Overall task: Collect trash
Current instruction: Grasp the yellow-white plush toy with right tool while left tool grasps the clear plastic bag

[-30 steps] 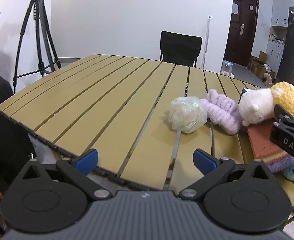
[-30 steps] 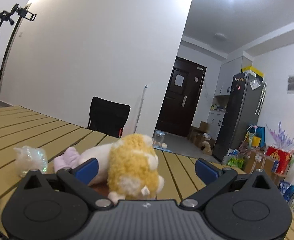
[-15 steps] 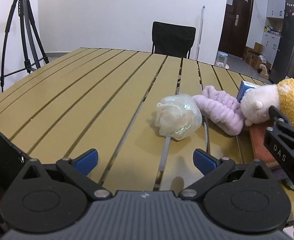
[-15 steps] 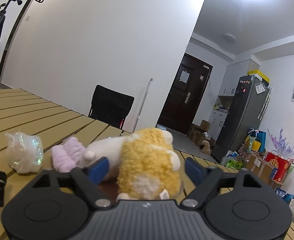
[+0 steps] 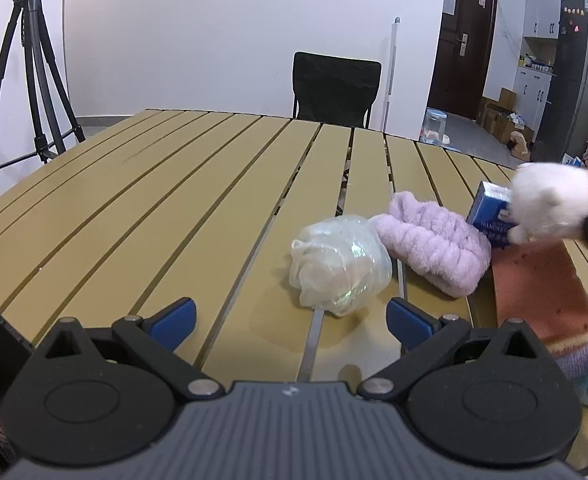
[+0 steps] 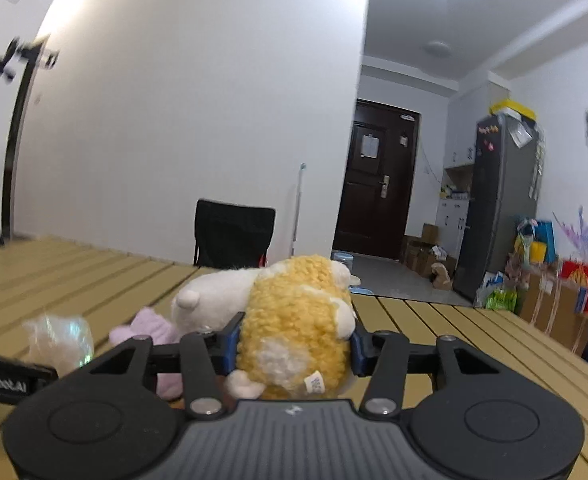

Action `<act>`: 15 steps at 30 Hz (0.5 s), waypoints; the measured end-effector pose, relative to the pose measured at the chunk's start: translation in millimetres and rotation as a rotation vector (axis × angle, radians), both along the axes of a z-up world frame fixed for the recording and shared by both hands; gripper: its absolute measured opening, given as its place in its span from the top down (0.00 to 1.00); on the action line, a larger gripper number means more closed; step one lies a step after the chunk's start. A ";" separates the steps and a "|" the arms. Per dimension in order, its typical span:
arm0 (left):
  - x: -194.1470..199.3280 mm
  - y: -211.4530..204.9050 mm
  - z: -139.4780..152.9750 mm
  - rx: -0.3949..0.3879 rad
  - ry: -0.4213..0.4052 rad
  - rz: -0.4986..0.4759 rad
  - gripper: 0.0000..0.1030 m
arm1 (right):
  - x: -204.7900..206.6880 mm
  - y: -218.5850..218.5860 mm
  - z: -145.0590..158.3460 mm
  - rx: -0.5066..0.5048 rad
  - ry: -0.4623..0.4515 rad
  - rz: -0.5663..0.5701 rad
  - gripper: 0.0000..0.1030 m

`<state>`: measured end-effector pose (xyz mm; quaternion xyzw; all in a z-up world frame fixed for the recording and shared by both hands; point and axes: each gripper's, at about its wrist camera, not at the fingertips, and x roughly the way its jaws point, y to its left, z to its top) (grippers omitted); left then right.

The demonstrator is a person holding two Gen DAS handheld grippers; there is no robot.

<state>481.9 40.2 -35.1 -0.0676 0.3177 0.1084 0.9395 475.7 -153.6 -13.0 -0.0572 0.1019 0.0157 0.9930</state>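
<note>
A clear plastic bag (image 5: 339, 268) lies crumpled on the slatted table (image 5: 142, 208), something pale bunched inside; it sits just ahead of the left gripper (image 5: 290, 314), whose fingers are spread wide and hold nothing. At the bag's 2 o'clock a lilac fuzzy cloth (image 5: 433, 254) touches it. The right gripper (image 6: 294, 346) is closing, its pads now against the yellow plush toy (image 6: 297, 332); a second ago they stood wide apart. Since then the left gripper has drawn nearer the bag.
</note>
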 end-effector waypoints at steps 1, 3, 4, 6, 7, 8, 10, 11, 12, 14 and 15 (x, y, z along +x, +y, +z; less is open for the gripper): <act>1.6 0.2 0.0 -0.006 -0.001 0.002 0.00 | -2.9 -6.2 1.9 0.023 -0.011 -0.008 0.53; 5.8 0.7 -0.5 -0.027 -0.001 0.006 0.00 | -6.9 -18.2 4.3 0.066 -0.027 -0.024 0.53; 7.7 -0.1 -1.1 -0.034 -0.002 0.007 0.00 | -9.4 -25.9 5.0 0.091 -0.035 -0.031 0.53; 11.3 -1.5 -1.3 -0.035 -0.007 0.007 0.00 | -13.1 -39.4 4.6 0.138 -0.040 -0.030 0.53; 12.6 -2.3 -1.5 -0.038 -0.011 0.004 0.00 | -14.3 -46.8 4.0 0.164 -0.036 -0.028 0.53; 13.7 -2.6 -1.1 -0.043 -0.015 0.001 0.00 | -15.2 -54.0 3.3 0.186 -0.029 -0.031 0.53; 16.2 -3.9 -0.7 -0.051 -0.033 -0.005 0.00 | -16.7 -67.4 0.0 0.217 -0.018 -0.043 0.53; 18.0 -5.1 -0.8 -0.048 -0.039 -0.006 0.00 | -17.2 -72.4 -1.7 0.226 -0.012 -0.050 0.53; 20.2 -6.5 -0.8 -0.042 -0.042 -0.007 0.00 | -17.3 -78.1 -3.6 0.235 -0.005 -0.057 0.53; 23.8 -8.7 -1.4 -0.029 -0.048 -0.013 0.00 | -16.8 -87.3 -6.9 0.255 0.006 -0.064 0.53; 26.9 -8.3 -1.6 -0.025 -0.050 -0.014 0.00 | -15.9 -91.3 -8.5 0.266 0.008 -0.070 0.53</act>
